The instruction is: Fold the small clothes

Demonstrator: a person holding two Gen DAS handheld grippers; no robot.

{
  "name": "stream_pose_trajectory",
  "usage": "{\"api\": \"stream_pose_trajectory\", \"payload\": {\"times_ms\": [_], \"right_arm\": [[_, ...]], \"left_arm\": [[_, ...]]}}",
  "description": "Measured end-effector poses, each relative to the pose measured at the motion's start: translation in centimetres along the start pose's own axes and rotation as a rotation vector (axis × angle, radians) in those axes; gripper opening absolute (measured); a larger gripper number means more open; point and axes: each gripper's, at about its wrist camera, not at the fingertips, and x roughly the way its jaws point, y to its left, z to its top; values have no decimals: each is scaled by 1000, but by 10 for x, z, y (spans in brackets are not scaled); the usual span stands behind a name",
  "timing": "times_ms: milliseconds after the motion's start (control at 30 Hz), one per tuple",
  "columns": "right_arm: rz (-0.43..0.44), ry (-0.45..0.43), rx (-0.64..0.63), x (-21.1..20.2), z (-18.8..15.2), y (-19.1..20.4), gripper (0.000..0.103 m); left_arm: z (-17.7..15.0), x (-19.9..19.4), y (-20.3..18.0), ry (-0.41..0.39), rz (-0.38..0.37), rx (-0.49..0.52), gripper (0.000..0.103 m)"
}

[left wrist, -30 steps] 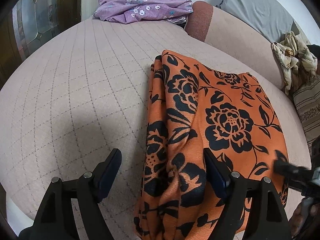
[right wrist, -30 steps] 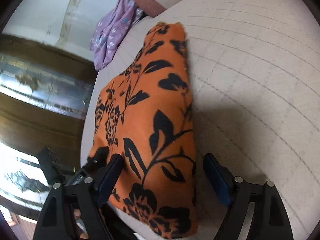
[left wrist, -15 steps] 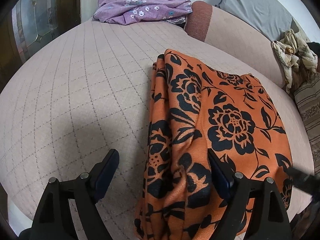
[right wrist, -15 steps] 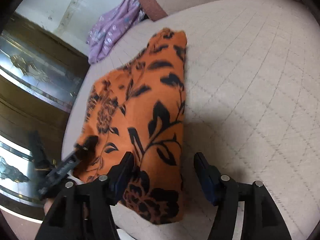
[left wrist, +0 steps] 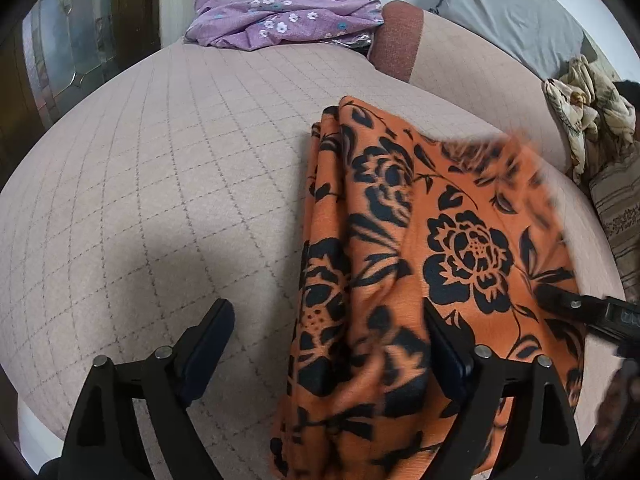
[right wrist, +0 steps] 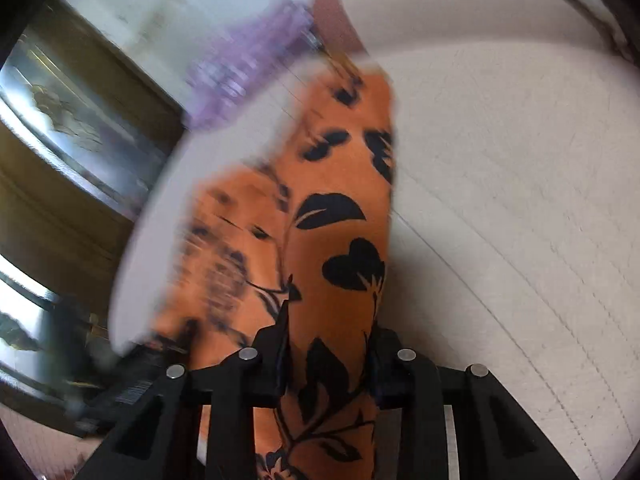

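Observation:
An orange cloth with black flowers point(left wrist: 460, 240) lies folded lengthwise on the beige quilted seat point(left wrist: 160, 160). My left gripper point(left wrist: 326, 312) hovers over its near end, jaws wide and still opening; the cloth's bunched left edge lies between the fingers without the pads touching it. In the right wrist view the right gripper point(right wrist: 330, 332) is closing on the near right edge of the orange cloth point(right wrist: 340, 184), with the fabric pinched between its pads and raised off the seat. The tip of that right gripper point(left wrist: 580, 308) shows in the left wrist view over the cloth's right side.
A purple flowered garment point(left wrist: 280, 12) lies at the far end of the seat. A grey pillow point(left wrist: 512, 12) and a crumpled cream cloth point(left wrist: 584, 112) sit at the back right. The seat's front edge runs just below the left gripper. A dark wood and glass cabinet point(left wrist: 60, 52) stands at left.
The right gripper's jaws have narrowed onto the orange cloth's near right edge and lifted it; the cloth's right side now blurs and rises. The left gripper has widened slightly and stayed put.

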Motion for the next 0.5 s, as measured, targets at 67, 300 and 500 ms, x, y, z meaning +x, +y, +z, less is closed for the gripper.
{"api": "stream_pose_trajectory", "payload": {"times_ms": [67,300,500], "right_arm": [[130,20,204,8,0,-38,57],[260,-77,320,-7,30,-54,75],[189,-128,147,-9,45,-16,28]], "left_arm": [[-1,-1,1,-6,6,4,91],[0,2,3,-5,6,-6,92],[-1,2,6,-5,9,-14,93]]}}
